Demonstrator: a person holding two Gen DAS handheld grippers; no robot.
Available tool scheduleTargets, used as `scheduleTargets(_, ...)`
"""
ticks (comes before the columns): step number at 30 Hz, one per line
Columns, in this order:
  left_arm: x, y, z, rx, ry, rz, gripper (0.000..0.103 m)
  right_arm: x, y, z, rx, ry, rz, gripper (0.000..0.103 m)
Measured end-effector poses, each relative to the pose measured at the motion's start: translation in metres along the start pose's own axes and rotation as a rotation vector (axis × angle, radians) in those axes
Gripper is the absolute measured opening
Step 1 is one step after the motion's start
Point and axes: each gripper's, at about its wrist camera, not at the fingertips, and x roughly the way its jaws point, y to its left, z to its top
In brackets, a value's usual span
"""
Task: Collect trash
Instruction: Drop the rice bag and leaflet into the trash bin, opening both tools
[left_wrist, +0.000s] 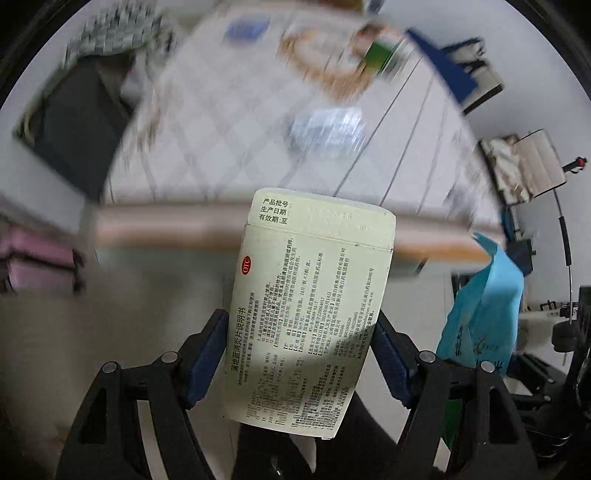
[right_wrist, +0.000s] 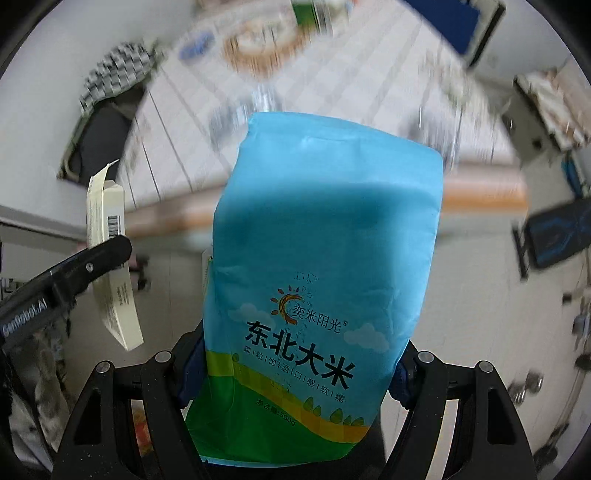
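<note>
My left gripper (left_wrist: 299, 332) is shut on a pale yellow medicine box (left_wrist: 310, 295) with black printed text, held in the air in front of the table edge. The box also shows in the right wrist view (right_wrist: 110, 266), with the left gripper's black finger (right_wrist: 92, 262) across it. My right gripper (right_wrist: 299, 354) is shut on a blue and green rice bag (right_wrist: 325, 258), held upright. The bag's edge shows at the right of the left wrist view (left_wrist: 484, 302). Both views are blurred by motion.
A table with a white checked cloth (left_wrist: 229, 133) lies ahead, its wooden edge (left_wrist: 177, 225) near me. On it lie a crumpled clear wrapper (left_wrist: 328, 129), a brown-rimmed plate (left_wrist: 321, 55), a green package (left_wrist: 380, 55) and a blue item (left_wrist: 247, 27). A dark chair (left_wrist: 77, 129) stands left.
</note>
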Motion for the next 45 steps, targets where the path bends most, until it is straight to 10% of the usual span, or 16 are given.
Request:
scheduleTargets(9, 0.173, 0.056, -0.051, -0.173, 0.239, -0.077, 0.073, 0.182, -0.040, -0.070, 0.059, 0.271, 0.038, 0.079)
scheduleTargets(20, 0.393, 0.087, -0.049, -0.219, 0.373, -0.170, 0.074, 0.409, -0.095, -0.070, 0.060, 0.334, 0.089, 0.081)
scheduleTargets(22, 0.410, 0.092, -0.048, -0.221, 0.379, -0.171, 0.093, 0.441, -0.103, -0.068, 0.066, 0.352, 0.100, 0.081)
scheduleTargets(32, 0.376, 0.116, -0.064, -0.164, 0.286, 0.084, 0.096, 0.468, -0.099, -0.046, 0.019, 0.311, 0.116, 0.103)
scheduleTargets(45, 0.258, 0.086, -0.094, -0.079, 0.197, 0.232, 0.096, 0.349, -0.077, -0.039, -0.076, 0.181, -0.162, 0.103)
